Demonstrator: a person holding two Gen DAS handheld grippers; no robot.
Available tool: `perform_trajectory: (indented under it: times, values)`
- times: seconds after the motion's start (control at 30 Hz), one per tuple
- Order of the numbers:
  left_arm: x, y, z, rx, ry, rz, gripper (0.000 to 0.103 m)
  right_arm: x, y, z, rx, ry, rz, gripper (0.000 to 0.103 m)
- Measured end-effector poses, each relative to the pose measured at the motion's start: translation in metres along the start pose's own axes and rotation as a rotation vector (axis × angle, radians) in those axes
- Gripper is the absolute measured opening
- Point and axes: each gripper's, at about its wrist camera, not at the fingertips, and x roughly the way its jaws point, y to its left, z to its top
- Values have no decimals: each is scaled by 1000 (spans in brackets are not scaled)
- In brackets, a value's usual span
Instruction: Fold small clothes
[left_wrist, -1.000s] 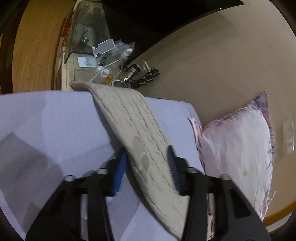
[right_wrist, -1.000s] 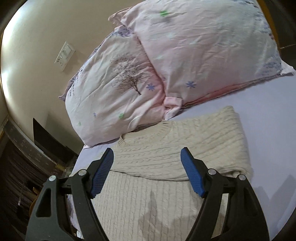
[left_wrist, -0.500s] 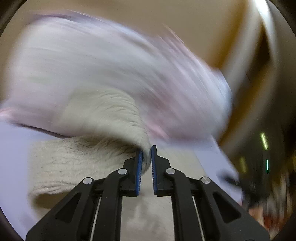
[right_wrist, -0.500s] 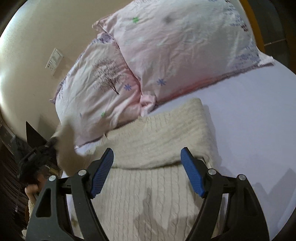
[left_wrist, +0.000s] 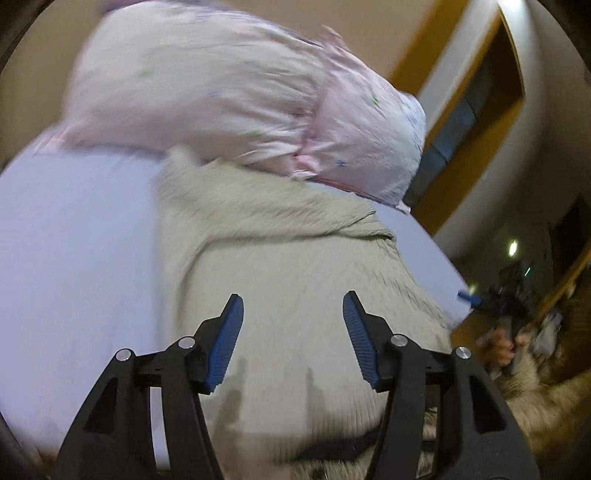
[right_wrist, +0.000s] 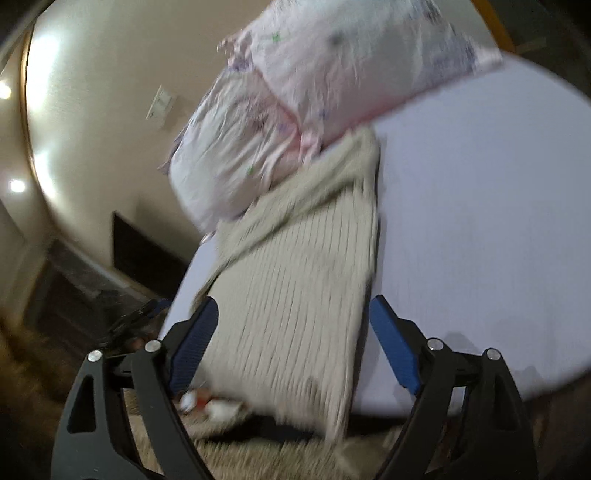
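A cream cable-knit sweater (left_wrist: 288, 266) lies on the lavender bed sheet (left_wrist: 74, 236), both sleeves folded in across its upper part. It also shows in the right wrist view (right_wrist: 295, 288), its lower edge hanging over the bed's edge. My left gripper (left_wrist: 293, 332) is open and empty above the sweater's lower half. My right gripper (right_wrist: 291, 343) is open and empty, with the sweater's lower part between its blue pads. Both views are motion-blurred.
Two pink patterned pillows (left_wrist: 240, 92) lie against the wall just beyond the sweater's collar, also seen in the right wrist view (right_wrist: 332, 74). A shaggy brown rug (right_wrist: 258, 454) lies below the bed's edge. The other gripper and a hand (left_wrist: 506, 332) show at right.
My left gripper shut on the spread sleeve, carried it across onto the sweater, and has now let go and opened. My right gripper pulled back toward the bed's edge, still open.
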Motion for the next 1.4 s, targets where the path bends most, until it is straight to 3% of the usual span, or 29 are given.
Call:
perform_trajectory:
  times: [0.13, 0.23, 0.3, 0.4, 0.53, 0.57, 0.63, 0.7, 0.73, 0.8, 0.93, 1.03, 1.17, 1.3, 1.37, 1.4]
  values:
    - [-37, 37, -59, -144, -1, -7, 69, -7, -9, -42, 20, 124, 7, 84]
    - [-35, 50, -90, -194, 35, -39, 71, 8, -23, -62, 77, 200, -19, 84]
    - [-28, 54, -102, -200, 59, -55, 75, 20, -37, -69, 137, 215, 32, 83]
    - [-4, 60, -111, -254, 78, -100, 75, 38, -47, -76, 200, 213, 164, 72]
    - [22, 57, -116, -276, 82, -142, 75, 57, -47, -81, 237, 223, 261, 44]
    - [28, 56, -117, -284, 79, -157, 72, 59, -47, -82, 240, 222, 276, 32]
    - [35, 56, -118, -302, 81, -182, 59, 64, -44, -81, 232, 219, 298, 12]
    - [43, 57, -121, -335, 107, -199, 20, 58, -38, -79, 199, 199, 306, 9]
    - [43, 58, -123, -344, 113, -201, 12, 54, -33, -77, 176, 185, 309, 9]
    - [41, 57, -122, -361, 115, -214, 8, 44, -16, -66, 119, 146, 326, 8]
    - [24, 40, -89, -298, 59, -242, 8, 29, 30, -22, -40, 62, 333, 8]
    - [14, 31, -30, -229, -53, -224, 8, 30, 64, 28, -163, -8, 331, 8]
    - [34, 49, 71, -246, -230, -130, 8, 57, 93, 105, -244, -122, 286, 8]
    - [102, 74, 148, -282, -235, 22, 8, 110, 72, 179, -158, -223, 153, 8]
    - [137, 83, 166, -289, -205, 84, 8, 136, 48, 200, -88, -244, 46, 8]
    - [157, 92, 173, -313, -167, 111, 8, 156, 33, 209, -35, -242, -51, 8]
